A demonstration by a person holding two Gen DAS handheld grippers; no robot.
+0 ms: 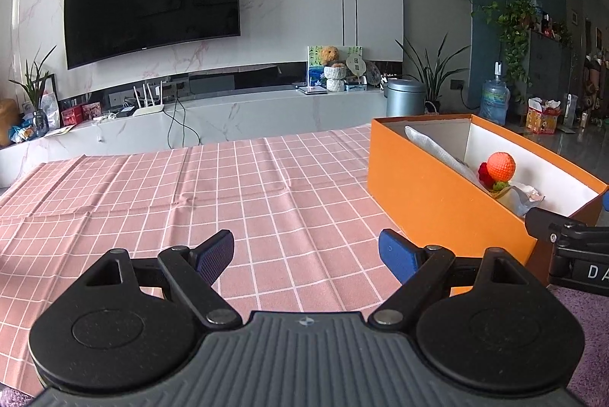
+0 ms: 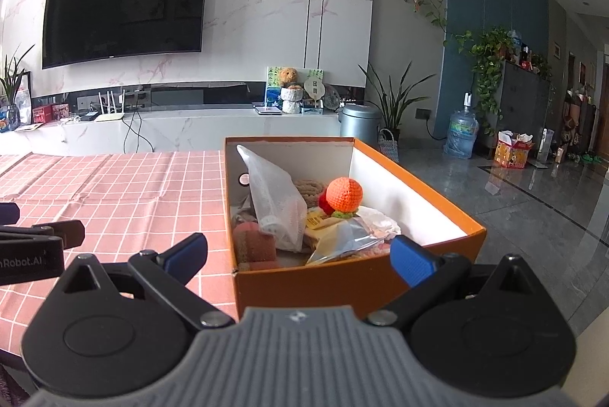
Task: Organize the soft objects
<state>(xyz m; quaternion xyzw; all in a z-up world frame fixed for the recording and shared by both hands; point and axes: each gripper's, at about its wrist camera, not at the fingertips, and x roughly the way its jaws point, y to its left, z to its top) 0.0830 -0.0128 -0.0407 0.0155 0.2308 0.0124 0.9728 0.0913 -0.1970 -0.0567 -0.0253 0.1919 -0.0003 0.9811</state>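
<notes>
- Left wrist view: your left gripper (image 1: 306, 251) is spread wide and holds nothing, above the pink checked tablecloth (image 1: 160, 193). The orange box (image 1: 437, 186) stands to its right, with the crocheted orange ball (image 1: 501, 166) inside.
- Right wrist view: your right gripper (image 2: 300, 256) is spread wide and empty, at the orange box's (image 2: 342, 283) near wall. Inside lie a white mesh bag (image 2: 278, 205), the crocheted orange ball (image 2: 344, 193) and a pink sponge block (image 2: 253, 243).

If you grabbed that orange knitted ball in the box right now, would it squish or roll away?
The orange knitted ball looks like crocheted yarn, so it would probably squish a little and feel light. Its fuzzy surface should grip well, not slip. It is round and sits on top of the pile in the orange box, so a nudge might roll it off.
</notes>
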